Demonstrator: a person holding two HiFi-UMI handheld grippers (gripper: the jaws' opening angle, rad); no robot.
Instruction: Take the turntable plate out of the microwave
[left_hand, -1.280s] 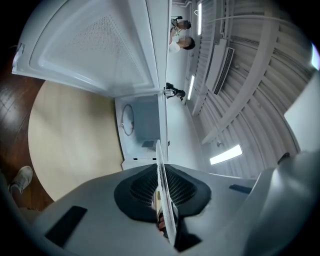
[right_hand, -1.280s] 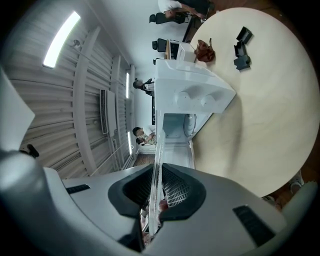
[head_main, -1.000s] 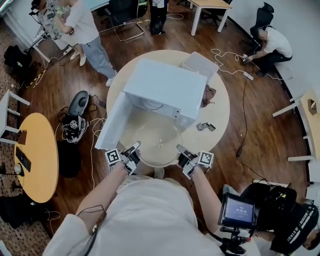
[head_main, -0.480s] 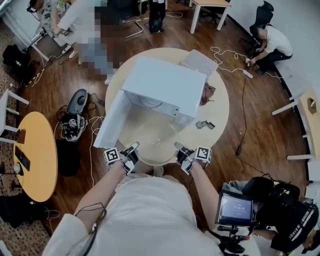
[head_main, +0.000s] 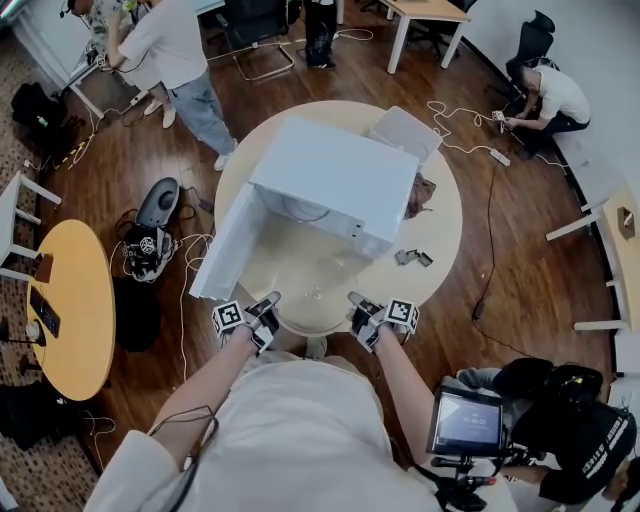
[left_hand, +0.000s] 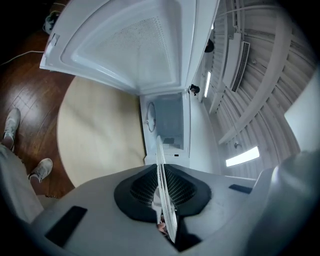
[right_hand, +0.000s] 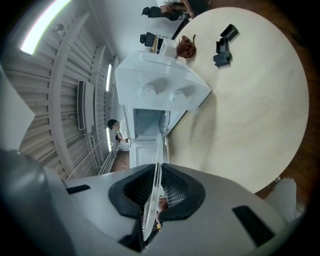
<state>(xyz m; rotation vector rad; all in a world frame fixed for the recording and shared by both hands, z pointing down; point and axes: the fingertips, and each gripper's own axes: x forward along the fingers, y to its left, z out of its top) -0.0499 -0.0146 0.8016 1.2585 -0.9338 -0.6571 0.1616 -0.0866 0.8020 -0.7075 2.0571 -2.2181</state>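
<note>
Both hands are on it: the left gripper (head_main: 266, 303) and the right gripper (head_main: 357, 302) each have a side of the glass turntable plate (head_main: 312, 282). The plate sits level between them, outside the white microwave (head_main: 335, 175), just in front of its open cavity and over the near part of the round table (head_main: 445, 235). Whether the glass touches the tabletop cannot be told from above. In the left gripper view the jaws are clamped tight on the plate's rim, the thin clear edge running straight up between the ribbed black pads (left_hand: 142, 187). The right gripper view shows the same on the opposite rim, pads pinched together with the glass edge-on between them. The microwave door (head_main: 225, 250) hangs wide open on the left, its inner face turned toward the plate, and the oven stands across the middle of the table. On the tabletop to the right lies a small dark object (head_main: 411, 256). A brown object (head_main: 419, 190) lies beside the microwave's right wall, and a white box (head_main: 404, 131) sits at the far rim.
</note>
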